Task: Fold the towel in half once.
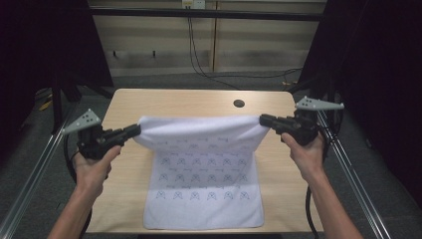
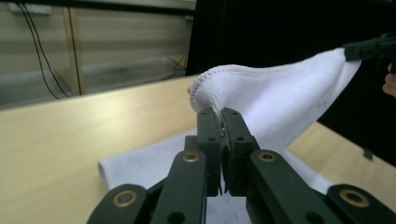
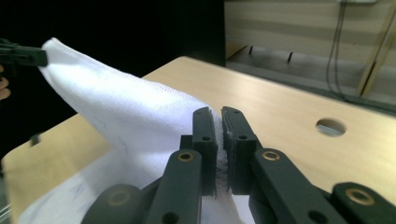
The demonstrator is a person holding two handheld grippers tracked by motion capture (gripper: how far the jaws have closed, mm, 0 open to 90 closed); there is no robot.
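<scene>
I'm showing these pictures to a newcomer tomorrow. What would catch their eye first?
The white towel with its faint printed pattern, its far edge lifted off the wooden table and stretched taut. The left gripper and right gripper each pinch a far corner, while the near edge lies flat on the table.

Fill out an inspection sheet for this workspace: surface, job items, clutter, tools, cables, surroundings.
Surface: light wooden table, with a round hole near the far edge.
Job's things: white towel with a faint printed pattern; far edge lifted off the table, near edge lying flat at the front.
Clutter: nothing seen.
Grippers: left tool shut on the towel's far left corner; right tool shut on the far right corner; both held up in a person's hands.
Cables: black cables hang down the back wall and run along the floor.
Surroundings: metal frame rails beside the table, dark curtains at both sides, pale panelled wall behind.
</scene>
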